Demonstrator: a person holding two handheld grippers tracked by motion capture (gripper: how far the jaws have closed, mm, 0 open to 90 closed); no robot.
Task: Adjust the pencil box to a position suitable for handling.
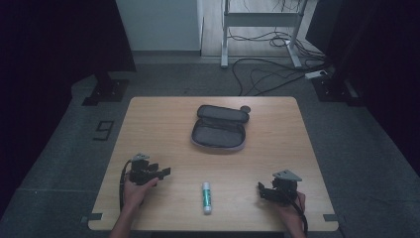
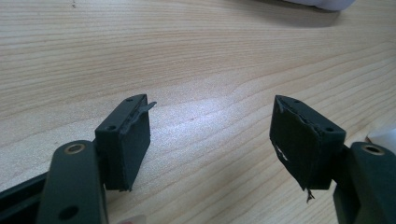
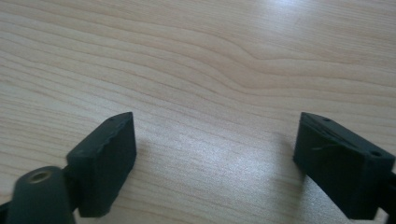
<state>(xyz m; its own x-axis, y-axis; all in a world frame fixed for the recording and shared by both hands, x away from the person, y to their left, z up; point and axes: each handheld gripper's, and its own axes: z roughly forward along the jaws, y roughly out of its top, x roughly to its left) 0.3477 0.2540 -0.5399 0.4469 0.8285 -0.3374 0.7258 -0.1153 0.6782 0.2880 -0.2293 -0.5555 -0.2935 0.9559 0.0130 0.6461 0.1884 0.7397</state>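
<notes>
An open grey pencil case (image 1: 219, 130) lies at the far middle of the wooden table (image 1: 163, 124), lid flipped back, inside dark. A white glue stick with a green label (image 1: 207, 197) lies near the front edge, between the hands. My left gripper (image 1: 161, 173) rests on the table at the front left, open, jaws pointing right toward the glue stick. In its own view, bare wood lies between the pads (image 2: 136, 144). My right gripper (image 1: 261, 191) sits at the front right, open, jaws pointing left. Only wood grain shows between its pads (image 3: 106, 158).
A small dark round object (image 1: 245, 108) lies just behind the case's right end. A white edge (image 2: 384, 136) peeks past the left gripper's right jaw. Beyond the table are a grey floor, cables (image 1: 267, 74), a white stand frame (image 1: 225, 34) and dark stand bases.
</notes>
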